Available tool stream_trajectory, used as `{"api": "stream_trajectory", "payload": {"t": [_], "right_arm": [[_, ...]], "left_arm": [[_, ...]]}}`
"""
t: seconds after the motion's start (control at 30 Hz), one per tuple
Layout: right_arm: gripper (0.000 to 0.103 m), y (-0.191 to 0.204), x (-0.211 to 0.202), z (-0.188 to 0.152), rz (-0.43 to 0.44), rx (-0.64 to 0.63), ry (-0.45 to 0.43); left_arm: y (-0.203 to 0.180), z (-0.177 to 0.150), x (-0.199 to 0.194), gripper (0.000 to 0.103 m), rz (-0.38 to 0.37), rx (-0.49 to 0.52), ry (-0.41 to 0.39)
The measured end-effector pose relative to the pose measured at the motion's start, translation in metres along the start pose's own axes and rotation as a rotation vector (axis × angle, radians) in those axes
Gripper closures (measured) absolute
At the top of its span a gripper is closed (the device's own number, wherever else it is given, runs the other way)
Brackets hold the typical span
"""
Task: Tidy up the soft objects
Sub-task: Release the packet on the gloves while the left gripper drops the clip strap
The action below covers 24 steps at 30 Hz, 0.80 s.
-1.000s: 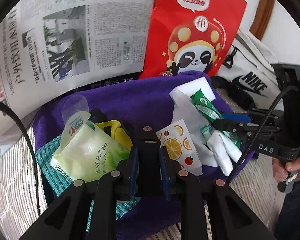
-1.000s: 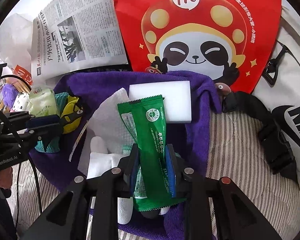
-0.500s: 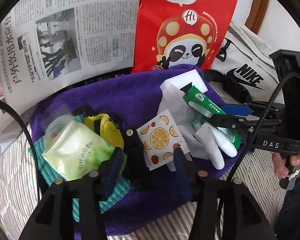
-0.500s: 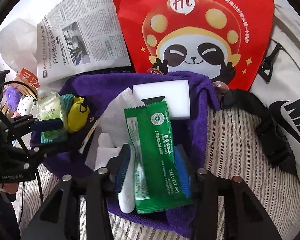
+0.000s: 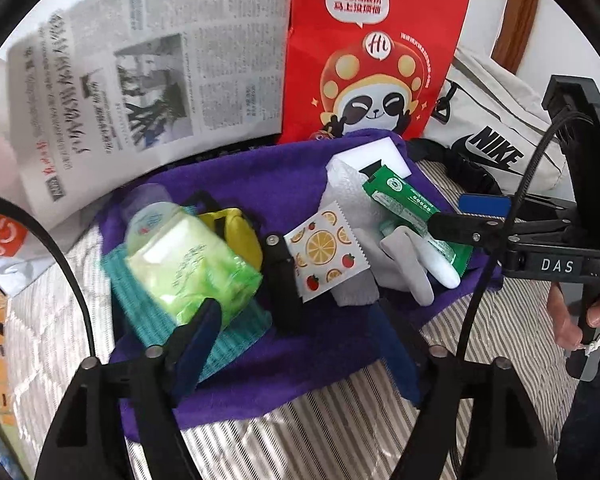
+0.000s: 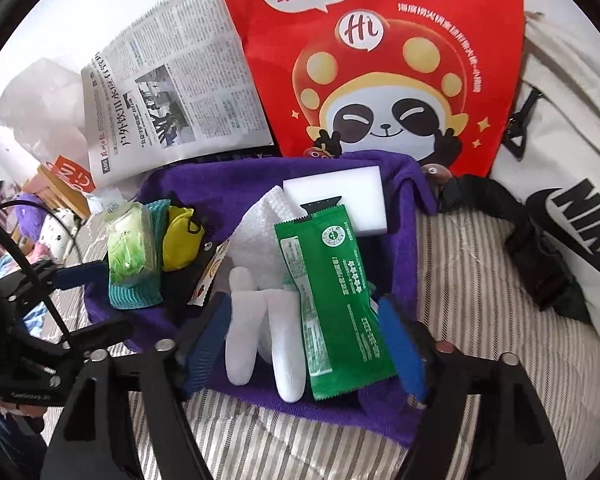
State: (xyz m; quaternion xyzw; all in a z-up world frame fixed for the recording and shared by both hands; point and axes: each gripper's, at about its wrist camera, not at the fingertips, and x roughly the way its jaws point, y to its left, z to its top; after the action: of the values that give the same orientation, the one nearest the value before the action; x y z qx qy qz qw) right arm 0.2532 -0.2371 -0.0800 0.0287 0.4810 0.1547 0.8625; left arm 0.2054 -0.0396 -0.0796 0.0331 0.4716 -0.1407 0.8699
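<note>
A purple towel (image 5: pixel 300 360) (image 6: pixel 260 176) lies on the striped bed with soft things on it. On it lie a green tissue pack (image 5: pixel 192 264) (image 6: pixel 128 244), a teal cloth (image 5: pixel 236 340), a yellow pouch (image 5: pixel 236 232) (image 6: pixel 180 240), a black strap (image 5: pixel 284 280), a fruit-print sachet (image 5: pixel 324 252), white gloves (image 6: pixel 260 332) (image 5: pixel 416 268), a green packet (image 6: pixel 336 300) (image 5: pixel 408 204) and a white sponge (image 6: pixel 340 200). My left gripper (image 5: pixel 304 344) is open and empty over the towel's near edge. My right gripper (image 6: pixel 312 344) is open, with the gloves and green packet lying between its fingers.
A newspaper (image 5: pixel 140 92) and a red panda bag (image 5: pixel 372 60) (image 6: pixel 380 60) lean at the back. A white Nike bag (image 5: pixel 496 148) (image 6: pixel 572 200) with a black strap buckle (image 6: pixel 540 256) lies at the right. The striped bedcover (image 6: pixel 460 272) surrounds the towel.
Both grippers opened and drew back. The left let go of the black strap, the right let go of the green packet; both items now lie on the towel.
</note>
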Motion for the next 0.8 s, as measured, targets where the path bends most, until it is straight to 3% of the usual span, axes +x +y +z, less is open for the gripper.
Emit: {"api": "stream_trajectory", "payload": {"t": [0.1, 0.3, 0.47, 0.8], "right_arm": [[0.021, 0.010, -0.008, -0.005, -0.037, -0.010, 0.001], [0.009, 0.035, -0.027, -0.026, -0.109, -0.023, -0.025], [0.007, 0.052, -0.048, -0.042, -0.136, -0.009, -0.053], [0.005, 0.066, -0.107, -0.079, -0.175, 0.030, -0.106]], "left_arm": [[0.000, -0.006, -0.014, 0.018, 0.031, -0.002, -0.019], [0.008, -0.020, -0.041, 0.015, 0.064, -0.050, -0.036], [0.010, -0.033, -0.063, 0.015, 0.062, -0.098, -0.069], [-0.011, -0.064, -0.116, 0.015, 0.165, -0.132, -0.158]]}}
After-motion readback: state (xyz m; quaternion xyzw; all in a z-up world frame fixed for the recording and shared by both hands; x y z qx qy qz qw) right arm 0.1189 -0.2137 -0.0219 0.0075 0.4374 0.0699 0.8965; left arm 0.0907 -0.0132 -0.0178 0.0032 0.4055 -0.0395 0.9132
